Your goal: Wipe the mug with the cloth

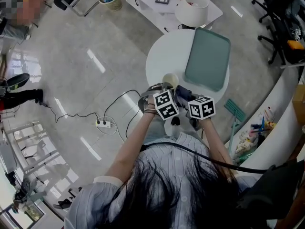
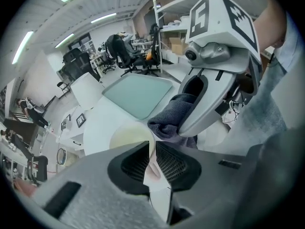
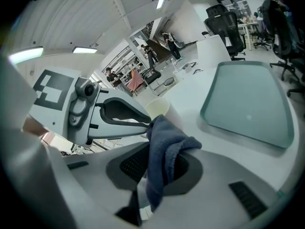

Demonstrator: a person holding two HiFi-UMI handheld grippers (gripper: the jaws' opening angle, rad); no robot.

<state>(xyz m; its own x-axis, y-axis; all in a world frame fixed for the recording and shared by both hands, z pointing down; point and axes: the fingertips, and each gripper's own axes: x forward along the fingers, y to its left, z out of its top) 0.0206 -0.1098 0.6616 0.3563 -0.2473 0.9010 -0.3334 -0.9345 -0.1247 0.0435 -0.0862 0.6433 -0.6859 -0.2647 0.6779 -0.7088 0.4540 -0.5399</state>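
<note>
Left tool (image 2: 152,152): Its jaws are pressed tight on the mug's rim. It holds the mug.
Right tool (image 3: 159,159): Its jaws are pinching the cloth. It sits just beside the mug, on the mug's right.
Cloth (image 3: 166,142): Dark blue and soft. One fold sticks up out of the jaws and the rest hangs down. It is right next to the mug's rim. I cannot tell if it touches the mug.
Mug (image 2: 127,135): Pale yellow, with its open top showing. It is at the near edge of the surface. I cannot tell if it is lifted or resting there.
Surface (image 1: 162,56): Round and white. It is under the mug and stretches out behind it.
Tray (image 1: 208,57): Green, flat and bare. It lies on the surface behind the mug and a bit to the right, apart from it.
Chairs (image 3: 226,23): Black, on the floor far behind the mug.
Done so far: I think the first part is done. The mug is held, the cloth is held, and the two are close together.
Left to do: The rubbing itself. I think it is only starting, and no picture shows how much of the mug is clean.
</note>
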